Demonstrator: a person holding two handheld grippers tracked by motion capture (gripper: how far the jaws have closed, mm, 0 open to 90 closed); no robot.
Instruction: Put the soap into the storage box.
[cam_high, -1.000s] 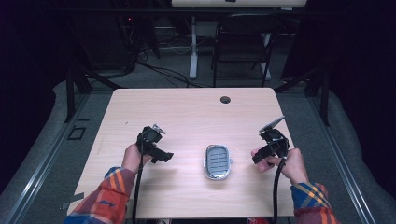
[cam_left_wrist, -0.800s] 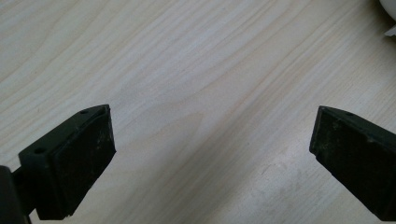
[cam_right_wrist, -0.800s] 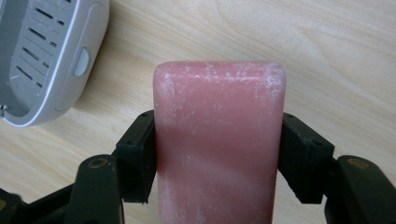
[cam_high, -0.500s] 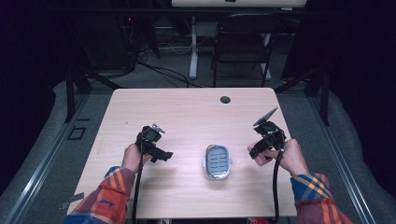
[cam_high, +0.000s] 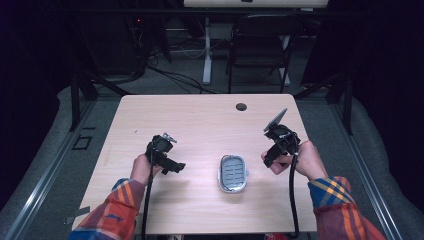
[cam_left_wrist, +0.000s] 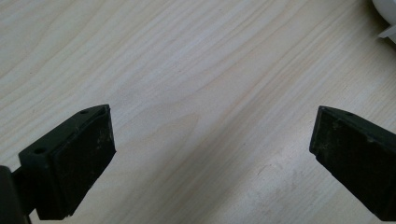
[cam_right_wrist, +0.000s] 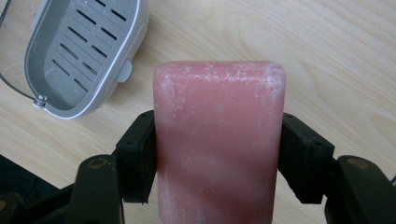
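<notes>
Both right tongs pads clamp the pink soap bar; left tongs gape empty

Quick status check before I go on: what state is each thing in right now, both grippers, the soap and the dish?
Right gripper: shut on the pink soap bar, held above the table.
Pink soap bar: clamped between the jaws, off the table, not in the dish.
Soap dish: open, empty, flat on the table, slotted tray visible.
Left gripper: open, nothing between its jaws, over bare wood.
</notes>
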